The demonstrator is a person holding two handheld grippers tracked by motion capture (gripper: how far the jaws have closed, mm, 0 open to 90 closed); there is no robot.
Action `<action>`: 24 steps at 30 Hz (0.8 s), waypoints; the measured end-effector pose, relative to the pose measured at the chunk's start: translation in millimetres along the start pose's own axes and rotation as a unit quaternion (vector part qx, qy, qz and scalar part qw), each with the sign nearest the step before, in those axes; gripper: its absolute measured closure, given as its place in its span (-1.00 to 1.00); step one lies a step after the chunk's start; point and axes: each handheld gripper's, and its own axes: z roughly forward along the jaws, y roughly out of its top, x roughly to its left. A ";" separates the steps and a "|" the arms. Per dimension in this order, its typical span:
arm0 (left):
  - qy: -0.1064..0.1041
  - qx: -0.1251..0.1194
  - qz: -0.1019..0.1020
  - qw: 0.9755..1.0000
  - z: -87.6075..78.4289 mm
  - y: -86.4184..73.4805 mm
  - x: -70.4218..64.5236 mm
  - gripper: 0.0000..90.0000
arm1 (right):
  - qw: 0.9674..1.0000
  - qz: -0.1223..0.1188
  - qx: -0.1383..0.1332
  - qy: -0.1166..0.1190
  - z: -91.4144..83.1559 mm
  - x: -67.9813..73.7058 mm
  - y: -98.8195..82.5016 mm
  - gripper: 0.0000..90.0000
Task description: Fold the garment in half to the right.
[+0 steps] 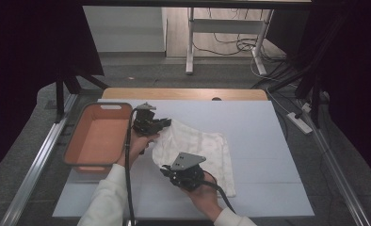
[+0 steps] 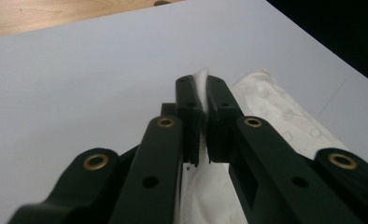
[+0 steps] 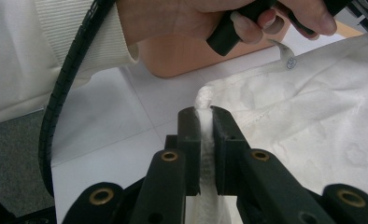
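White cloth pinched between fingers of left gripper and right gripper

The cloth is white with a faint, tone-on-tone embossed floral pattern, and a small round blue-grey mark sits near its edge in the right gripper view. Both the left gripper and the right gripper are black, with brass-coloured rings at the joints of their jaws, and the right one carries a grey plate on top. At the left, the basin is salmon-orange with a grey rim; it rests on a pale grey-white mat over a light wooden table, and the person's sleeves are cream-white.
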 end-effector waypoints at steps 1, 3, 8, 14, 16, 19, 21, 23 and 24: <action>0.000 0.000 0.000 1.000 0.3 0.3 0.4 0.88 | 1.000 0.000 0.000 0.000 0.7 -0.2 0.1 0.84; 0.000 0.000 0.000 1.000 1.2 1.2 1.6 0.88 | 1.000 0.002 0.000 0.000 2.0 -0.6 0.4 0.84; -0.007 -0.002 -0.001 1.000 3.8 5.4 5.2 0.88 | 1.000 0.009 -0.005 -0.004 5.5 -2.9 3.8 0.84; -0.015 -0.003 0.001 1.000 8.3 10.3 4.4 0.88 | 1.000 0.015 -0.006 -0.007 6.8 -5.5 4.5 0.84; -0.017 -0.006 -0.001 1.000 7.1 11.1 3.9 0.88 | 1.000 0.013 -0.007 -0.010 5.5 -5.6 7.1 0.84; -0.017 -0.014 -0.003 1.000 0.1 12.7 5.1 0.88 | 1.000 0.009 -0.013 -0.009 5.0 -4.5 13.5 0.84; -0.017 -0.024 -0.007 1.000 -6.8 13.9 6.0 0.88 | 1.000 0.004 -0.019 -0.006 4.9 -2.6 20.6 0.84; -0.018 -0.032 -0.009 0.999 -13.0 15.0 6.9 0.88 | 1.000 -0.002 -0.027 -0.005 4.2 -0.2 28.4 0.84; -0.018 -0.035 -0.009 0.999 -15.1 15.3 7.0 0.88 | 1.000 -0.006 -0.029 -0.005 3.7 0.9 31.5 0.84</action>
